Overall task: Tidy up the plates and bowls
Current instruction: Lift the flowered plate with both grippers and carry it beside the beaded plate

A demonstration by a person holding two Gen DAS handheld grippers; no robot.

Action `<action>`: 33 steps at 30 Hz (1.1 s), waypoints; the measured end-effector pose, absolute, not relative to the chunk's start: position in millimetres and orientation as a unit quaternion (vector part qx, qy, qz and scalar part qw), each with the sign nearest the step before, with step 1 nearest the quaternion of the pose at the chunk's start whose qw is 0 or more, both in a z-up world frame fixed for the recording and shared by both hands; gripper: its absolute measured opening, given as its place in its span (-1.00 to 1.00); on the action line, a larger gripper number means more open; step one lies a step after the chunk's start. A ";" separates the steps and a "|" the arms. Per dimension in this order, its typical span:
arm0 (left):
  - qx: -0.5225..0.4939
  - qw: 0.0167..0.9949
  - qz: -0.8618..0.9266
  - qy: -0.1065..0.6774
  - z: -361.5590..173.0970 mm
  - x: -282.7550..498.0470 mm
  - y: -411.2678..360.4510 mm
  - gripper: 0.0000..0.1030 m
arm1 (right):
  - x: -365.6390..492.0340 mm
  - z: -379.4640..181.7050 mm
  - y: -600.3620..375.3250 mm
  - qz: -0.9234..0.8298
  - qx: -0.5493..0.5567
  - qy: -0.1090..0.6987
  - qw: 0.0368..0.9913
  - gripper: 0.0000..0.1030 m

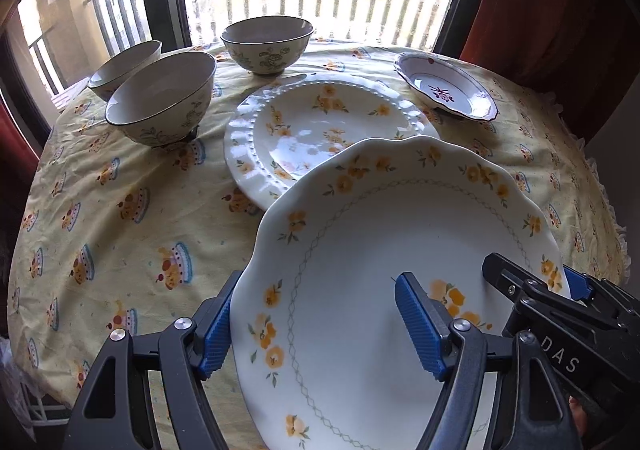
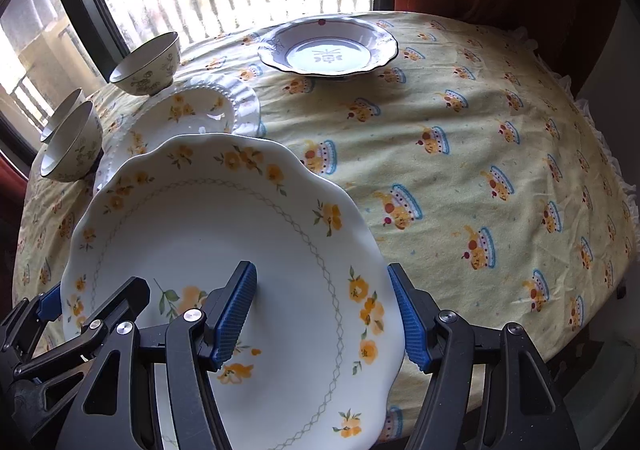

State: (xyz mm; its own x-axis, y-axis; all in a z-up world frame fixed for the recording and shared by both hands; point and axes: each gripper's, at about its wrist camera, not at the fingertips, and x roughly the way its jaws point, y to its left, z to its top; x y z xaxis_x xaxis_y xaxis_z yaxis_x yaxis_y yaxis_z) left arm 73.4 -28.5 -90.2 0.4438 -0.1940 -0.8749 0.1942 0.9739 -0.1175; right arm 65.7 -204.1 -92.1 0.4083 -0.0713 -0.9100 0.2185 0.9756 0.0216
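The scalloped yellow-flower plate (image 1: 380, 270) rides in the air, carried by 2 grippers. The left gripper (image 1: 320, 324) straddles its left rim, the right gripper (image 2: 324, 316) its right rim, each clamped with 1 pad on top and 1 beneath, so it stays balanced. Just ahead lies the beaded plate (image 1: 320, 117), probably its stacking spot; 3 bowls (image 1: 164, 97) wait beyond.
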 end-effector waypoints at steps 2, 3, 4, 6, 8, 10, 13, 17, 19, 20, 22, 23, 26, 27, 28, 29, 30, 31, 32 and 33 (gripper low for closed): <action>0.000 0.851 -0.116 0.513 -90.6 75.4 -12.6 0.46 | 65.8 -91.3 -185.3 -0.087 0.067 0.535 0.838 0.36; 0.002 0.851 -0.117 0.512 -90.6 75.5 -4.6 0.46 | 65.9 -91.1 -176.4 -0.088 0.067 0.534 0.838 0.36; 0.002 0.851 -0.118 0.512 -91.2 75.5 4.0 0.46 | 66.1 -91.1 -167.5 -0.089 0.068 0.533 0.838 0.36; 0.004 0.850 -0.119 0.514 -93.6 75.9 20.5 0.46 | 67.0 -93.0 -151.7 -0.091 0.070 0.534 0.838 0.36; 0.004 0.849 -0.117 0.516 -95.3 76.6 36.1 0.46 | 66.9 -95.5 -134.6 -0.091 0.072 0.536 0.836 0.36; 0.003 0.849 -0.113 0.517 -96.4 76.4 52.7 0.46 | 67.4 -98.4 -117.7 -0.090 0.073 0.539 0.835 0.36; 0.000 0.848 -0.104 0.519 -97.5 75.7 77.1 0.46 | 67.5 -100.9 -91.8 -0.081 0.071 0.541 0.834 0.36; -0.006 0.847 -0.090 0.524 -101.9 77.2 105.4 0.46 | 72.3 -103.6 -60.5 -0.065 0.063 0.544 0.834 0.36; -0.007 0.845 -0.083 0.528 -104.9 79.6 116.2 0.46 | 75.8 -106.6 -48.6 -0.058 0.060 0.545 0.834 0.36; -0.008 0.845 -0.079 0.530 -106.6 80.7 121.4 0.46 | 77.5 -108.0 -43.1 -0.054 0.060 0.546 0.834 0.36; -0.010 0.842 -0.072 0.534 -110.5 83.1 131.1 0.46 | 80.5 -111.7 -32.8 -0.048 0.058 0.548 0.833 0.36; -0.011 0.840 -0.069 0.538 -113.3 85.3 134.7 0.46 | 82.7 -113.7 -28.3 -0.044 0.057 0.549 0.832 0.36; -0.012 0.834 -0.062 0.548 -121.2 91.9 142.8 0.46 | 90.3 -123.0 -16.6 -0.036 0.057 0.560 0.826 0.36; -0.013 0.832 -0.060 0.551 -123.9 93.6 146.1 0.46 | 92.3 -126.1 -13.1 -0.034 0.057 0.563 0.824 0.36; -0.016 0.830 -0.058 0.554 -126.4 95.0 148.5 0.46 | 94.3 -129.0 -10.1 -0.032 0.057 0.566 0.822 0.36; -0.019 0.829 -0.056 0.557 -129.0 96.1 151.1 0.46 | 96.7 -131.8 -7.3 -0.031 0.056 0.569 0.820 0.36; -0.023 0.827 -0.054 0.560 -131.6 97.6 153.2 0.46 | 99.3 -134.3 -4.8 -0.030 0.054 0.572 0.818 0.36; -0.026 0.825 -0.053 0.563 -134.1 99.1 155.1 0.46 | 101.9 -136.6 -2.8 -0.028 0.053 0.574 0.817 0.36; -0.030 0.822 -0.053 0.566 -136.6 100.9 157.1 0.46 | 103.9 -138.5 -1.1 -0.028 0.050 0.577 0.815 0.36; -0.033 0.821 -0.052 0.568 -138.4 102.1 158.3 0.45 | 106.1 -140.2 0.4 -0.027 0.048 0.580 0.813 0.36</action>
State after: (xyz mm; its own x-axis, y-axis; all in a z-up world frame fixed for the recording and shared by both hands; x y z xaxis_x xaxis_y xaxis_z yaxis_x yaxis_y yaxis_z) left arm 102.1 158.3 -138.4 0.3493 -0.1226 -0.9290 0.0477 0.9924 -0.1130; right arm 106.1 0.4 -140.2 0.3262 0.0116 -0.9452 0.1006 0.9938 0.0469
